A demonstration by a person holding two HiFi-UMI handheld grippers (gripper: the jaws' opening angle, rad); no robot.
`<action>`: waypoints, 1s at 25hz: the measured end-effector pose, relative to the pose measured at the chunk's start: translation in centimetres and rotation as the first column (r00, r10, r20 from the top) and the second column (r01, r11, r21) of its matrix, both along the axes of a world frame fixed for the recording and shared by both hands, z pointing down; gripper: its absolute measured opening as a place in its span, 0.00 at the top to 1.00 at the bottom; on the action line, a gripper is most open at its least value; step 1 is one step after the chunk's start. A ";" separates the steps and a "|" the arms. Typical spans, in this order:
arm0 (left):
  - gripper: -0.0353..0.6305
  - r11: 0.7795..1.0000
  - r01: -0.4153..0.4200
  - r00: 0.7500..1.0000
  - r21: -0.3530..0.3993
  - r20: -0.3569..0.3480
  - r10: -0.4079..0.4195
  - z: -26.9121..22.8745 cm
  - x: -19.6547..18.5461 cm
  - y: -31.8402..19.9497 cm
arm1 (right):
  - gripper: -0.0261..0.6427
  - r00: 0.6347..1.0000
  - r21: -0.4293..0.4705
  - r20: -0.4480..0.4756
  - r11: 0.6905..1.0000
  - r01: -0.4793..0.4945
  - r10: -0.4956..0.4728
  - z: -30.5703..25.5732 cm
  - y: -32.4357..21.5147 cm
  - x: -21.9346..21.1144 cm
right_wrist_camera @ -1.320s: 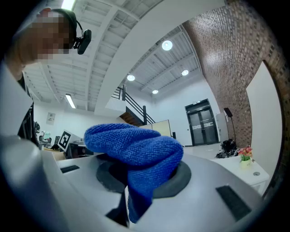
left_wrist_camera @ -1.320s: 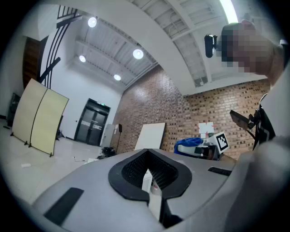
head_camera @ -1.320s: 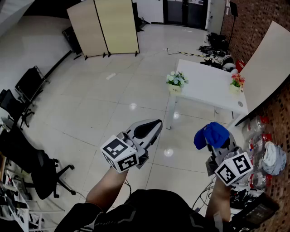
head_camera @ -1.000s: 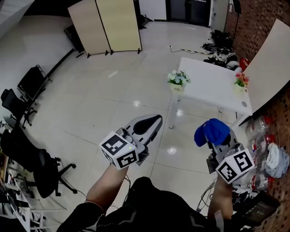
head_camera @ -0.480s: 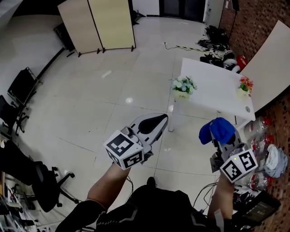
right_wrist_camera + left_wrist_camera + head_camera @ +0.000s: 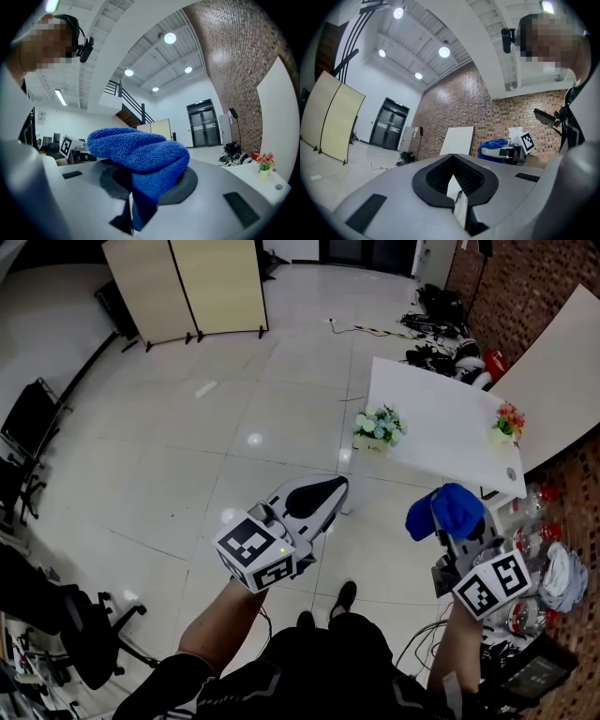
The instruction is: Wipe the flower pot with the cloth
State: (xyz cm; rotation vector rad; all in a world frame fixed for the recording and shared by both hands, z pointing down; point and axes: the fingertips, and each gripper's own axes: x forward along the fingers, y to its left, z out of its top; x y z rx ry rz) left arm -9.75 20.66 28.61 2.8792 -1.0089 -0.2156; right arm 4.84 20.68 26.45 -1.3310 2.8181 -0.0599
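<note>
A small pot of white and blue flowers (image 6: pixel 378 426) stands at the near left corner of a white table (image 6: pixel 441 442). A second pot with red flowers (image 6: pixel 507 420) sits at its right end and also shows in the right gripper view as a small pot (image 6: pixel 265 165). My right gripper (image 6: pixel 450 521) is held level above the floor, short of the table, shut on a bunched blue cloth (image 6: pixel 140 152) that bulges above its jaws (image 6: pixel 445 510). My left gripper (image 6: pixel 323 491) is beside it, shut and empty (image 6: pixel 457 199).
Beige folding screens (image 6: pixel 183 282) stand at the far side of the tiled floor. Office chairs (image 6: pixel 28 418) line the left. A white board (image 6: pixel 562 362) leans on the brick wall beyond the table, with bottles and clutter (image 6: pixel 539 540) below it and cables (image 6: pixel 441 348) behind the table.
Both grippers have travelled forward across the floor with the person, and the table with its flower pots now lies closer. The cloth stays clamped; the left jaws stay shut.
</note>
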 end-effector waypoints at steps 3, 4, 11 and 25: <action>0.95 1.000 0.022 1.000 0.014 0.014 -0.022 -0.6 0.4 -2.9 | 0.83 1.000 0.017 0.008 1.000 -0.001 0.001 -0.6 -3.1 0.7; 0.95 0.999 0.032 0.999 0.013 0.021 -0.032 -0.6 0.6 -3.9 | 0.83 1.000 0.020 0.013 1.000 -0.001 0.001 -0.6 -4.1 1.0; 0.95 0.999 0.018 0.995 0.047 0.094 -0.023 -1.9 4.7 -10.8 | 0.83 0.998 0.063 0.044 0.998 0.032 -0.034 -2.2 -11.1 3.9; 0.95 0.997 -0.044 0.996 0.066 0.083 0.038 -1.5 4.9 -22.8 | 0.83 1.000 0.031 0.019 1.000 0.002 -0.002 -1.1 -22.8 4.0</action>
